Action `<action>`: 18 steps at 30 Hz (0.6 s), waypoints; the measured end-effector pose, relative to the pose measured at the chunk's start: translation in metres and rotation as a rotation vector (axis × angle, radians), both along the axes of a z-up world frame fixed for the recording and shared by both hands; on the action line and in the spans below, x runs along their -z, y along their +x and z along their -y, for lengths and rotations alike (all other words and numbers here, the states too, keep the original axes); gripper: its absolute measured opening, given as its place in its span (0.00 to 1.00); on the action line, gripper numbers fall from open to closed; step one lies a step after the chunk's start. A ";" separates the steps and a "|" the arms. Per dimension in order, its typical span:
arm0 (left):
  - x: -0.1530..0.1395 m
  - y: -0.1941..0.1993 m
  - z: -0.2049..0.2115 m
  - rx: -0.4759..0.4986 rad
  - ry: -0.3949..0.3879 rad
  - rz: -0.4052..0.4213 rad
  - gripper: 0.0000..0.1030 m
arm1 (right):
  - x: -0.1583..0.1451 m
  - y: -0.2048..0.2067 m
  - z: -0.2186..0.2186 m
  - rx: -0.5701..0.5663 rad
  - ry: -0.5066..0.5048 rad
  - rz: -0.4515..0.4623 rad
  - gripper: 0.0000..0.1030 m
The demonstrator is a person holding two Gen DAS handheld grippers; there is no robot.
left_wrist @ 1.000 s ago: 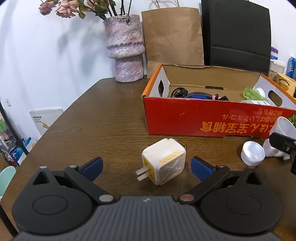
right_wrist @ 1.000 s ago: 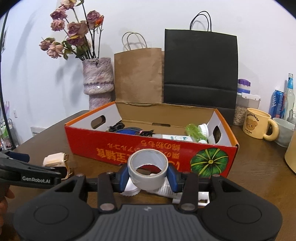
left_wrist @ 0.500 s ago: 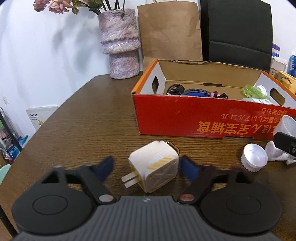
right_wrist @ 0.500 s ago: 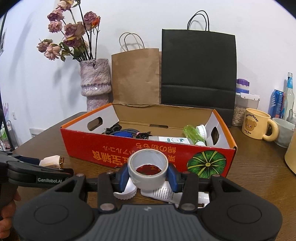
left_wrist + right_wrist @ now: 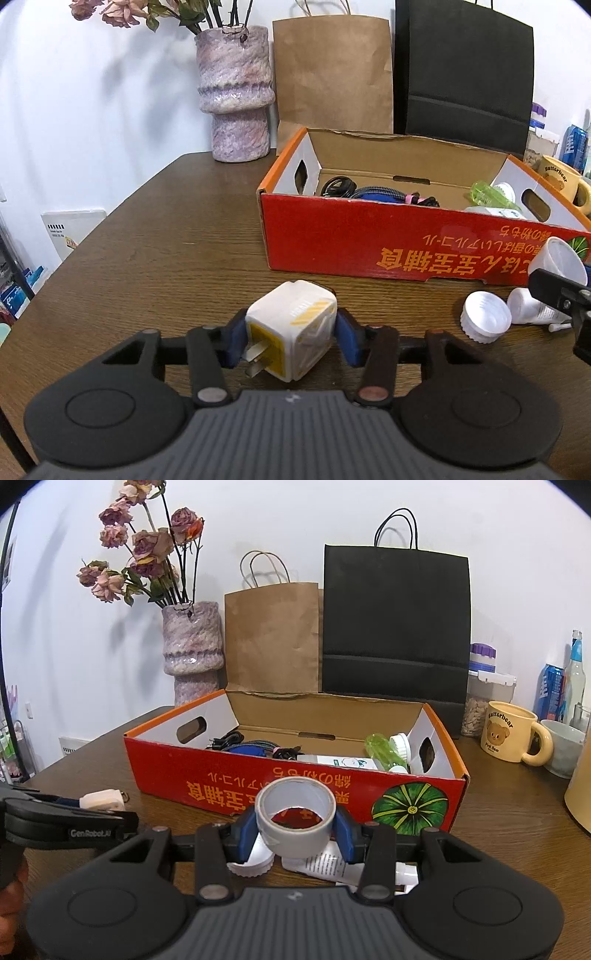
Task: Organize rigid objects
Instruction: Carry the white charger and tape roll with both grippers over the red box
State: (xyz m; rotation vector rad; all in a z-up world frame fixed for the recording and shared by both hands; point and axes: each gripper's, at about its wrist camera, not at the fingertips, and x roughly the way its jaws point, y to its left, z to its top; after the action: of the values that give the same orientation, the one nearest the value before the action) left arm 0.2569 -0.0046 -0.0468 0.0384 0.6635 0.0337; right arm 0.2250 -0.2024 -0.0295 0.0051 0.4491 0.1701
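1. Now the left gripper (image 5: pixel 291 338) is closing its jaws around the white-and-yellow cube-shaped plug adapter (image 5: pixel 291 332) on the brown wooden table (image 5: pixel 166 240), near its left edge, ready to lift.
2. Meanwhile the right gripper (image 5: pixel 295 830) clamps the grey tape roll (image 5: pixel 295 818) before the red cardboard box (image 5: pixel 229 786), presumably its destination.

The worktop (image 5: pixel 155 236) was dark wood with a visible grain and a low shine. The box (image 5: pixel 388 236) was cardboard, printed glossy red outside and plain brown inside. The charger (image 5: pixel 291 328) looked like smooth matt plastic with metal prongs. The tape roll (image 5: pixel 295 816) was glossy grey. The vase (image 5: pixel 234 92) had a rough surface.
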 end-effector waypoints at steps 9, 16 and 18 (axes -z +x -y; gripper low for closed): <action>-0.009 -0.012 0.009 0.015 0.006 0.029 0.49 | -0.003 -0.005 0.003 0.001 0.011 0.016 0.41; -0.017 -0.022 0.017 0.030 0.009 0.056 0.49 | -0.006 -0.008 0.004 0.001 0.017 0.029 0.41; -0.019 -0.025 0.020 0.039 0.009 0.064 0.49 | -0.007 -0.008 0.005 0.002 0.020 0.033 0.41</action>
State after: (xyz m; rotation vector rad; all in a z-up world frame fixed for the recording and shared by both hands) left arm 0.2321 -0.0244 -0.0275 0.0582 0.5989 0.0004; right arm 0.2165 -0.2072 -0.0225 0.0219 0.4147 0.1725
